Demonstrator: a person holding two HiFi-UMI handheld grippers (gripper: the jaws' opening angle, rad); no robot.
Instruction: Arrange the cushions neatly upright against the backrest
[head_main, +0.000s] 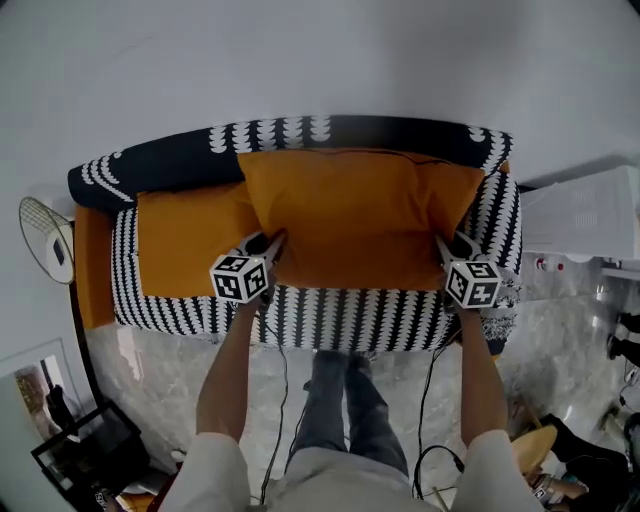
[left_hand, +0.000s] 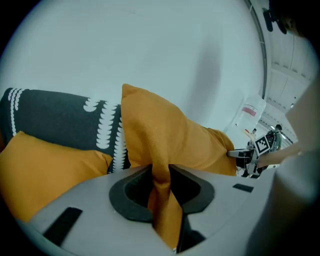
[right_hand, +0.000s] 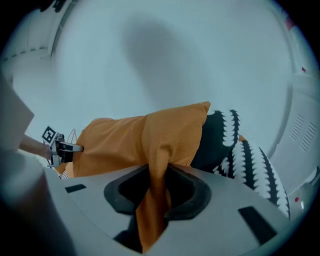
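The orange cushion (left_hand: 165, 135) is matt woven cloth with a fine, slightly rough grain. The sofa (head_main: 340, 318) cover is matt cloth too. The floor (head_main: 150, 370) looks like glossy polished stone. The left hand-held gripper (left_hand: 161, 175) has a smooth grey plastic shell.

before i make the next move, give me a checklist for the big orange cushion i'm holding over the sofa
1. Left gripper clamped on one lower corner of the large orange fabric cushion: ok.
2. Right gripper clamped on the other lower corner: ok.
3. Cushion held level, with both grippers at about the same height in the head view: ok.
4. Cushion resting against the black-and-white patterned sofa backrest: cannot tell. Its top edge reaches the backrest in the head view, but contact is not visible.
5. Smaller orange cushion on the left of the seat standing upright: cannot tell.
6. Cushion set down and released: not ok, both grippers hold it.
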